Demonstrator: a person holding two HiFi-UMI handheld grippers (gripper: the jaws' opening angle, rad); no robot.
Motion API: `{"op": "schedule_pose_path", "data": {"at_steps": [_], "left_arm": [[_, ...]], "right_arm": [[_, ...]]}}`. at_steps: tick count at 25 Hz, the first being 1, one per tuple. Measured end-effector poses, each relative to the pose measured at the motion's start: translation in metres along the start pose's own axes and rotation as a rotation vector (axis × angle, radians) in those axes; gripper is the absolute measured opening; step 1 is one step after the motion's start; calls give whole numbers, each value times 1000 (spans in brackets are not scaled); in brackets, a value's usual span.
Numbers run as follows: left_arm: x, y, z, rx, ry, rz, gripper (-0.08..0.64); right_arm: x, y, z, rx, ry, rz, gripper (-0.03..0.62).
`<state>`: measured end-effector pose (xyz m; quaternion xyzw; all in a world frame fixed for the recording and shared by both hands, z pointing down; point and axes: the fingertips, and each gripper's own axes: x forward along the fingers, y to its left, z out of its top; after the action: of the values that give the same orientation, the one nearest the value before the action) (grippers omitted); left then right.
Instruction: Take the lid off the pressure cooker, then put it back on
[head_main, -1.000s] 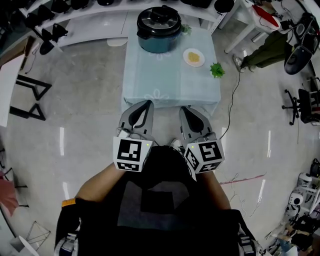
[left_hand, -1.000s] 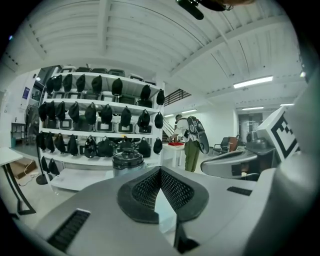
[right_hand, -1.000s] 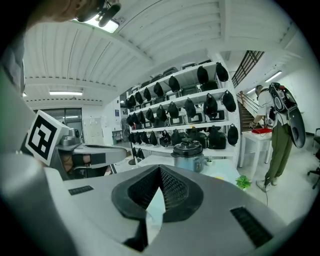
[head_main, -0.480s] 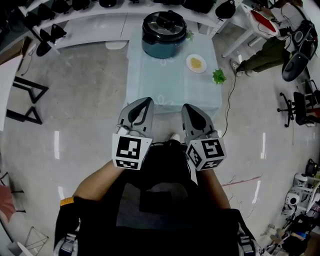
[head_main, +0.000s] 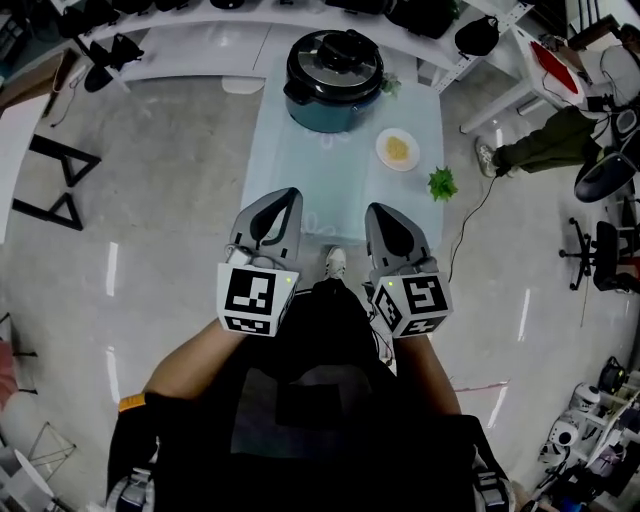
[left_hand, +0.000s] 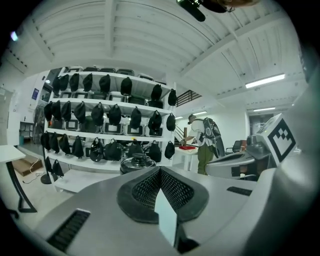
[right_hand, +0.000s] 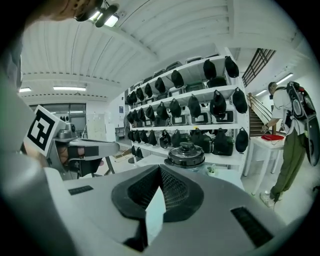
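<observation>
Seen from above, a person holds tongs in each hand. At left, the left tongs are pinched together with nothing between them, and they point toward the near edge of a pale blue surface. At the far end of that surface sits the dark pressure cooker. Its lid is seated on top, well apart from both tongs. The right tongs are likewise closed and empty. Further right on the surface lie a small plate and a green plant. The task appears not yet begun: the lid has to be lifted off, then put back.
</observation>
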<state>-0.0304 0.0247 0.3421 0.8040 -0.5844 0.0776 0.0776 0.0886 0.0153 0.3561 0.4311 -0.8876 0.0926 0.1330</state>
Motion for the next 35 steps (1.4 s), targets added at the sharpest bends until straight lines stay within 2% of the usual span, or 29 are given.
{"op": "schedule_pose_path", "data": {"at_steps": [8,17,24,26,35], "left_arm": [[75,-8,6,-43,42,127,6],[123,-14,18,-57,53,259,6],[149,4,22,-40,57,295,6],[160,12,20,-36,61,298,6],[216,73,24,-22,87,296,6]], "right_arm": [[45,-69,11,-55,26,135,17],[85,-111,30,-117,13,267,20],[124,-120,41,-139,4,294,27],[139,-123,40,-140,12,294,64],[225,-140,57,-151,44,264,126]]}}
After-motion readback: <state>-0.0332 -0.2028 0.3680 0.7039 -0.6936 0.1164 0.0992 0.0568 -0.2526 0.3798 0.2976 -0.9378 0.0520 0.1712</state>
